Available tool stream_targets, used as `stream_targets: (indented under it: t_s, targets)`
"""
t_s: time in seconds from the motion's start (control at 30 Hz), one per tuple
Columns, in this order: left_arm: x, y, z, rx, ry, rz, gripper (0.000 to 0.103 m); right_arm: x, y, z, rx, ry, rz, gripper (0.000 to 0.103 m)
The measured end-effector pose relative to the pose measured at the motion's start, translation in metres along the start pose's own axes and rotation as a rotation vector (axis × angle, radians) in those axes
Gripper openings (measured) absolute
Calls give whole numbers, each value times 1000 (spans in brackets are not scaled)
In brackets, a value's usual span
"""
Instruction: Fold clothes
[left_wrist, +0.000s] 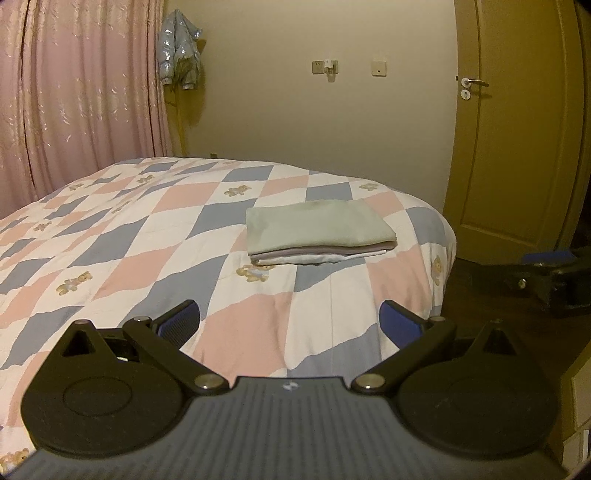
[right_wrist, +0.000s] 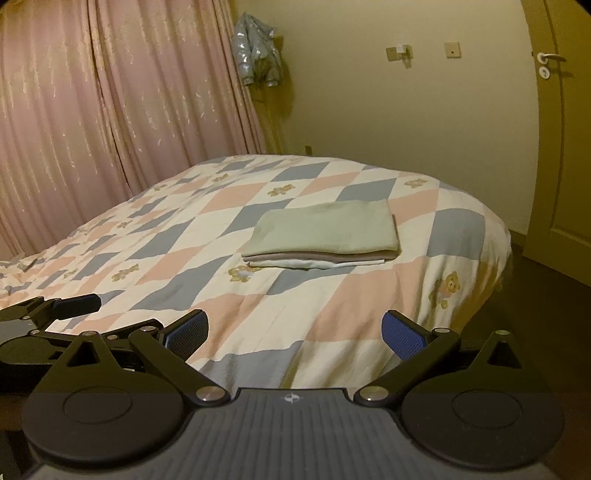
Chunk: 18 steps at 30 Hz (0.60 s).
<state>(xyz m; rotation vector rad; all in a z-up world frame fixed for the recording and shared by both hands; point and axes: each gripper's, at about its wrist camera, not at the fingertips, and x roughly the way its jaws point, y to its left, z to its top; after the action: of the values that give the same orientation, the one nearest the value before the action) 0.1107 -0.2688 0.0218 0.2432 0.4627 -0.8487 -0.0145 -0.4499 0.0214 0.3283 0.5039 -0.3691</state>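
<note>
**Both tongs empty, the folded pile sits square on the bed**

The left tongs hang spread wide above the near edge of the bed, nothing between their blue pads. The right tongs are spread just as wide and equally empty, held just beside the left ones, over the same near end of the quilt. Neither touches cloth.

Further out, well apart from both tools, the folded clothes lie in a neat stack on the bed's checked quilt, toward its right-hand side: a pale green piece on top, a brownish layer and a white one under it, edges roughly lined up. To my eye the stack sits there so it stays flat and out of the working space nearer the tongs. I see no loose garment, so the folding looks finished or between pieces.

Beyond the bed stand pink curtains, a small jacket hung on the wall, and a door.
</note>
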Motion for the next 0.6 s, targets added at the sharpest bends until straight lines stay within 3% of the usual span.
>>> stream_targets:
  t_s: [0.6]
  targets:
    - [-13,-11,4,4,-1,33,102,-25,0,-4,-2,-15,-27,103]
